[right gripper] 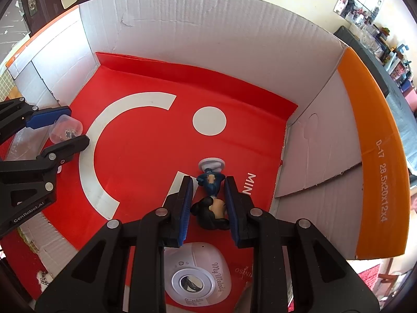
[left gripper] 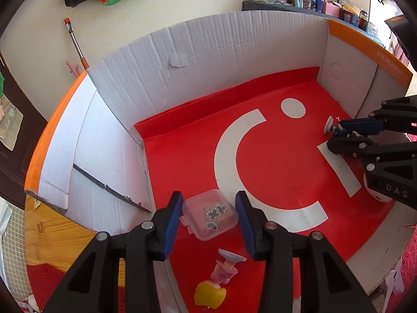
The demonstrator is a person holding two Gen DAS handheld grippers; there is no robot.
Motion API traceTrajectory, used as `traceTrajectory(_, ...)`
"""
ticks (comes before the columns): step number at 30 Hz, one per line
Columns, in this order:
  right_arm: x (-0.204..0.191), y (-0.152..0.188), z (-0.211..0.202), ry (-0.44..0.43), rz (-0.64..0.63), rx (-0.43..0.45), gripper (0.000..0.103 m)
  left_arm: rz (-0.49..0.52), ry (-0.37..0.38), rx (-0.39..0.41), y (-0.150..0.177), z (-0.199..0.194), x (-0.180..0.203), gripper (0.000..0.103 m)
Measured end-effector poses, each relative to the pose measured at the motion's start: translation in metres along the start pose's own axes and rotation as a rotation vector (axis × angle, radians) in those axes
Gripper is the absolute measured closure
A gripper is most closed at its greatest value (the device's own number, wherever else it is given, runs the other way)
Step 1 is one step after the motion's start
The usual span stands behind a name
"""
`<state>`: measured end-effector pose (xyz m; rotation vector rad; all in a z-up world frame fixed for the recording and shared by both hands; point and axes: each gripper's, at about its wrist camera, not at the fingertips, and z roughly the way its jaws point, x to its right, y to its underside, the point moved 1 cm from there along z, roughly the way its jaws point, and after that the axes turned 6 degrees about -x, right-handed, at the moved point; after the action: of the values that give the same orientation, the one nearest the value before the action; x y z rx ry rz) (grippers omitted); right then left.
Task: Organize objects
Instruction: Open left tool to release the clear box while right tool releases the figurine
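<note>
Inside the white cardboard box (right gripper: 182, 26), the right gripper (right gripper: 208, 203) is clamping a blue-suited, dark-haired figurine (right gripper: 211, 198) — the left gripper (left gripper: 208, 216) is straddling a small clear plastic case (left gripper: 211, 215), jaws apart.

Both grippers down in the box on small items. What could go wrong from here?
1. The right gripper clamps the blue figurine across its narrow body; head and base stick out, so it may pivot when lifted.
2. The left gripper straddles the clear case; smooth plastic might slip or pop open.
3. The pink figurine lies just below the left gripper and could get knocked.
</note>
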<state>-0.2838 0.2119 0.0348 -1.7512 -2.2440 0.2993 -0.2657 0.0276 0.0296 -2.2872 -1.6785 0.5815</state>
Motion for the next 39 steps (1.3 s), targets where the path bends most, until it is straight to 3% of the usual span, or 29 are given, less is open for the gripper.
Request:
traceTrajectory(9, -0.005, -0.003, -0.004, -0.003, 0.005, -0.005, 0.078, -0.005, -0.001, 0.004, -0.002, 0.003, -0.005, 0.058)
traceTrajectory(13, -0.005, -0.004, -0.004, -0.001, 0.004, -0.005, 0.078, -0.011, -0.015, 0.021, -0.001, -0.001, -0.004, 0.047)
traceTrajectory(37, -0.007, -0.004, -0.030, -0.004, 0.006, 0.058, 0.073, -0.039, 0.039, 0.098, 0.026, -0.046, 0.009, 0.046)
traceTrajectory(39, -0.007, -0.002, -0.035, -0.007, 0.007, 0.072, 0.073, -0.045, 0.043, 0.110, 0.017, -0.046, -0.002, 0.045)
